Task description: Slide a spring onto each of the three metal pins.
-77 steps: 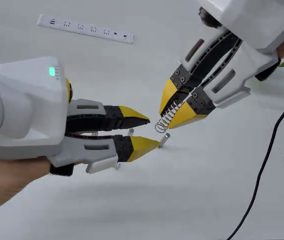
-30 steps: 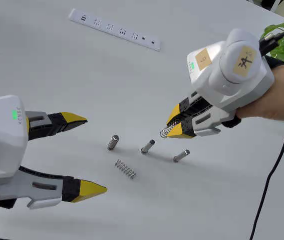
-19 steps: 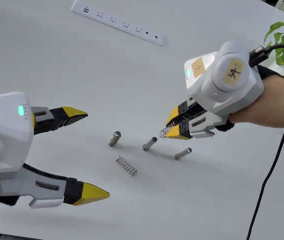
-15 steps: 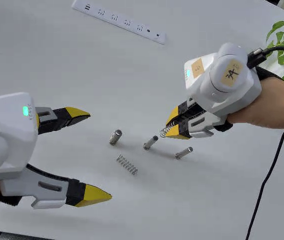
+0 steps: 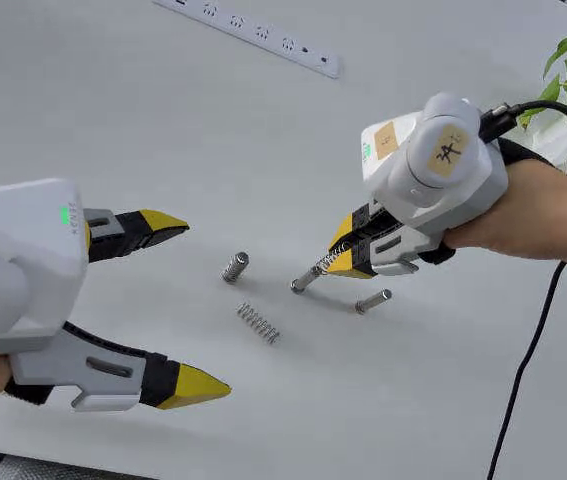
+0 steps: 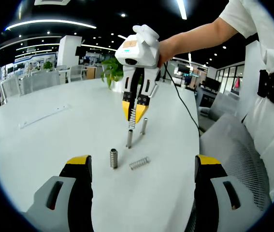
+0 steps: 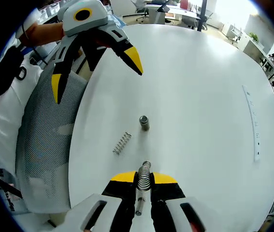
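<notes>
White table (image 5: pixel 163 120), spring (image 6: pixel 132 117) upright over pin (image 6: pixel 129 138)

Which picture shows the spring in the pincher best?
The right gripper view: the held spring sits big and close between the yellow tips of the right gripper. The left gripper view shows it small, side-on; the head view, tiny.

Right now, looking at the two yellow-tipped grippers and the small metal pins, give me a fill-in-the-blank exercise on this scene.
The right gripper, with yellow-tipped jaws, is shut on a coiled metal ____. The left gripper holds its jaws ____. A loose steel coil spring lies flat on the white ____. The short upright metal pins number ____.
Missing words: spring; open; table; three.
</notes>
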A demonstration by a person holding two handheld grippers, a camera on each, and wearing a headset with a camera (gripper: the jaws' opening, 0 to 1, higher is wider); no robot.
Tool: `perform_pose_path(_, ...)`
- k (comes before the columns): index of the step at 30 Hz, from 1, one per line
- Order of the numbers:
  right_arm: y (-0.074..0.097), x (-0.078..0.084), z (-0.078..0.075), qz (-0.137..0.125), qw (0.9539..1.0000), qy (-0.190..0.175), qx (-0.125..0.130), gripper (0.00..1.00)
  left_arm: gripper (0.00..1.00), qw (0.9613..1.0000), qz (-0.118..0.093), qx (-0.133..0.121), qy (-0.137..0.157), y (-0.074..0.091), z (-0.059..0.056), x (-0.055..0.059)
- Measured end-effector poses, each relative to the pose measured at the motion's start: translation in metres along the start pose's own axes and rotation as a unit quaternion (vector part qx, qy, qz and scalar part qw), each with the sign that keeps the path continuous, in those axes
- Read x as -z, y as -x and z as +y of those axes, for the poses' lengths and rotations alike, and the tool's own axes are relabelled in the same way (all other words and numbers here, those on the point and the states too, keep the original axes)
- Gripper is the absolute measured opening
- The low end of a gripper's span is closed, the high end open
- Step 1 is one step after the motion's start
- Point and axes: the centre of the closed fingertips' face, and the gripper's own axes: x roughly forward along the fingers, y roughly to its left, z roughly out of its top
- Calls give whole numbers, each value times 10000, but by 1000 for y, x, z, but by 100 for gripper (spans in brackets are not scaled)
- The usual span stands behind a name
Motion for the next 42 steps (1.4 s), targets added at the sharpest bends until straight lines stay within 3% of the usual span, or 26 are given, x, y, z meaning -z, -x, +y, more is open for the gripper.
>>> perform_pose_path(42, -17, 4, -12, 68, 10000, 21, -49, 7, 84, 9998, -121, 57, 156, -3, 2, -3)
